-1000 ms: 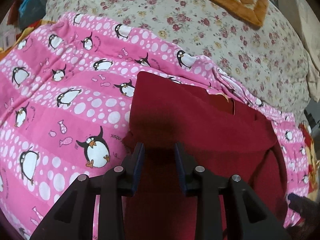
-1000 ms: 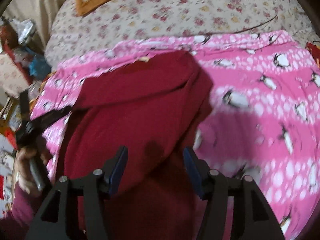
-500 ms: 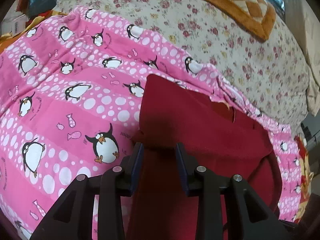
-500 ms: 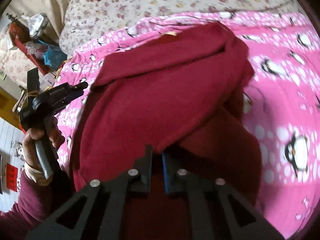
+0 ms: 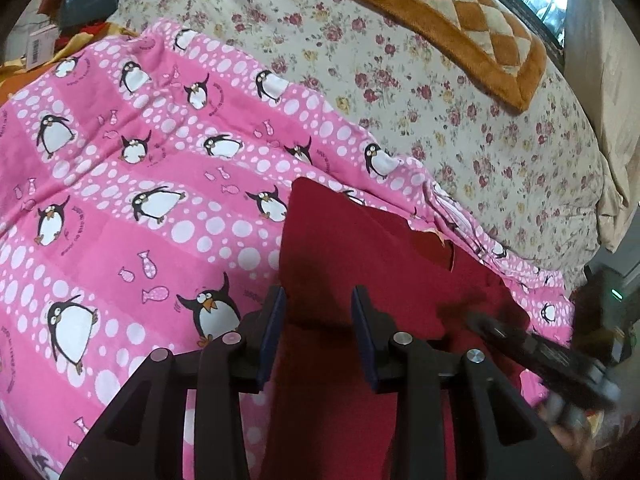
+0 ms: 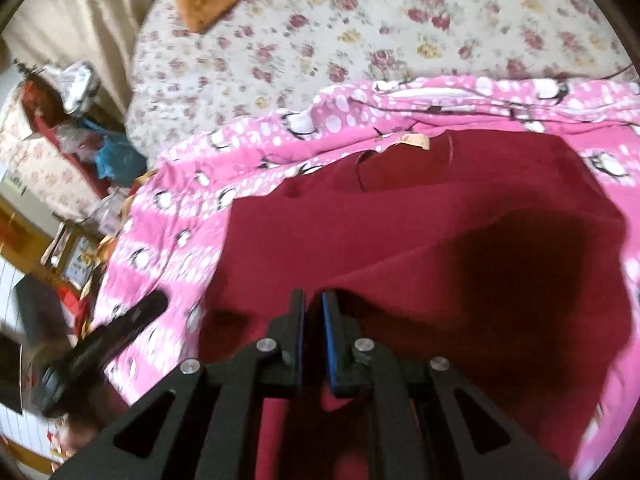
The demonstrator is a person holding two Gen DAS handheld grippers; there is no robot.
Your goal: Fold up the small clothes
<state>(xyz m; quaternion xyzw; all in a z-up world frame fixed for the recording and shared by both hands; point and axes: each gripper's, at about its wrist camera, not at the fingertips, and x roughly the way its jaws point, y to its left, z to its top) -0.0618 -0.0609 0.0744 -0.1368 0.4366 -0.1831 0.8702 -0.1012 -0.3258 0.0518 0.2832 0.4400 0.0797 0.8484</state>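
A dark red garment [image 5: 384, 264] lies on a pink penguin-print blanket [image 5: 132, 184]; it also shows in the right wrist view [image 6: 400, 232], with a tan neck label [image 6: 416, 142] at its far edge. My left gripper [image 5: 318, 300] is open over the garment's near left edge, with red cloth between the fingers. My right gripper [image 6: 313, 300] is shut on a lifted fold of the red garment, and also appears blurred at the right of the left wrist view [image 5: 532, 348]. The left gripper shows blurred at the left of the right wrist view [image 6: 112, 332].
The blanket lies on a floral bedsheet [image 5: 460, 100]. An orange checked cushion [image 5: 460, 20] lies at the far side. Cluttered shelves and bags [image 6: 72, 152] stand beside the bed.
My right gripper closed on a fold of the red garment and lifted it up and toward the left side. The left gripper stayed open and moved little.
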